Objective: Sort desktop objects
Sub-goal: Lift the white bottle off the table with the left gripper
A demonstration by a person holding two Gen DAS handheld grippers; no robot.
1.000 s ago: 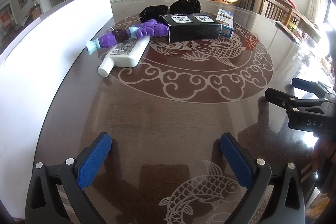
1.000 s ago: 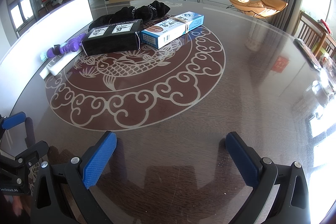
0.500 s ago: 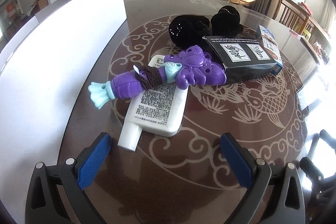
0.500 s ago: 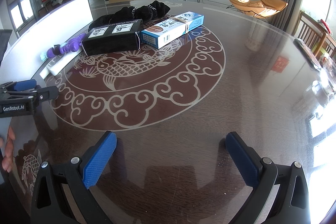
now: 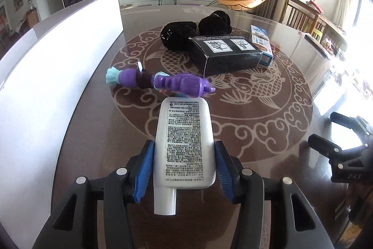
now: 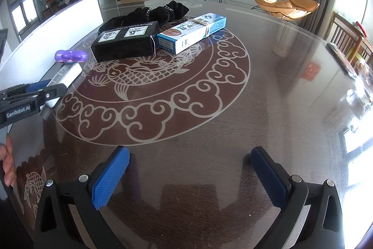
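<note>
- White sunscreen tube [image 5: 185,144], near the table's [image 5: 268,144] left edge, flanked by the closing left gripper [image 5: 184,169] at its cap end for lifting clear of the purple toy [image 5: 163,82].
- Right gripper [image 6: 188,179]: wide open, empty, parked over bare glass.

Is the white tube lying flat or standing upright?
Lying flat: white tube rests label-up on the table, cap toward the camera.
</note>
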